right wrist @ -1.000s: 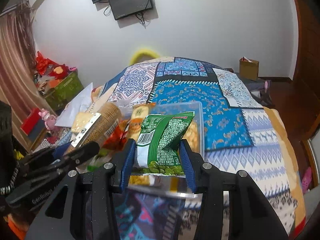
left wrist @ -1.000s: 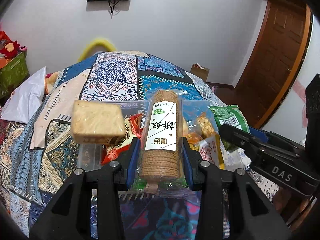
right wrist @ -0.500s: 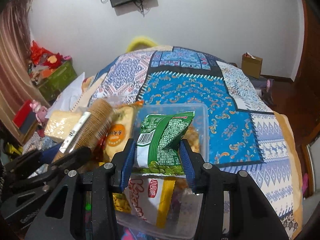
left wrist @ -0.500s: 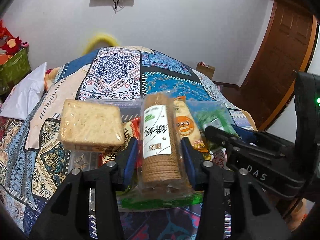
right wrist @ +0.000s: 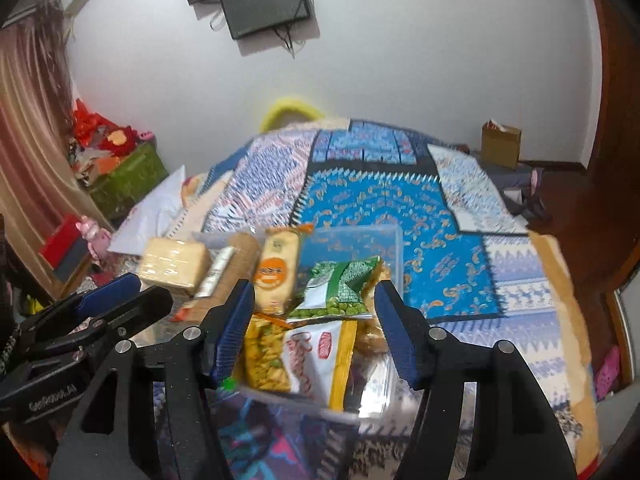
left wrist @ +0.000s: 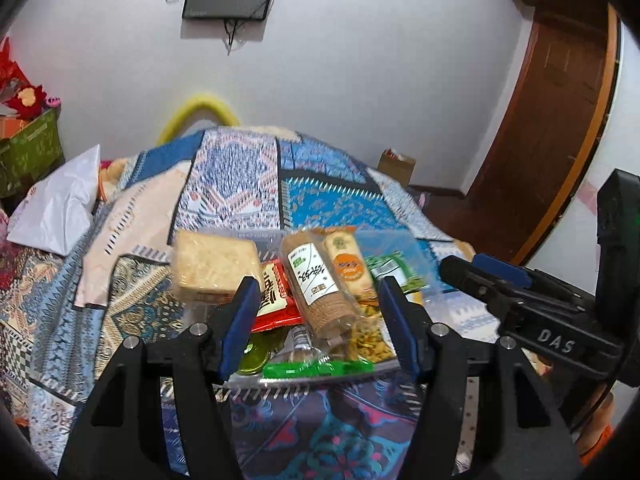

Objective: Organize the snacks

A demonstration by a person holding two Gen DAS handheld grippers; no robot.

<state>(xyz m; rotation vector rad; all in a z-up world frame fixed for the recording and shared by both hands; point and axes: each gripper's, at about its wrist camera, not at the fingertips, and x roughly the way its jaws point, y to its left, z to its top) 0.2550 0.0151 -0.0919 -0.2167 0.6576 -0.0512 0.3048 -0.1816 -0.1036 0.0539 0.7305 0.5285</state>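
Even indoor light; motion blur; fisheye edges warped, vignetted.

snacks (right wrist: 296, 344) crowd the clear bin (right wrist: 394, 240); bedspread (right wrist: 400, 200) beyond lies open

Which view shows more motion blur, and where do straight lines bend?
Right wrist view: more smeared, the quilt and the clear box rim streak. Left wrist view: sharper, the biscuit roll label is crisp. Both: fisheye bows the door frame.
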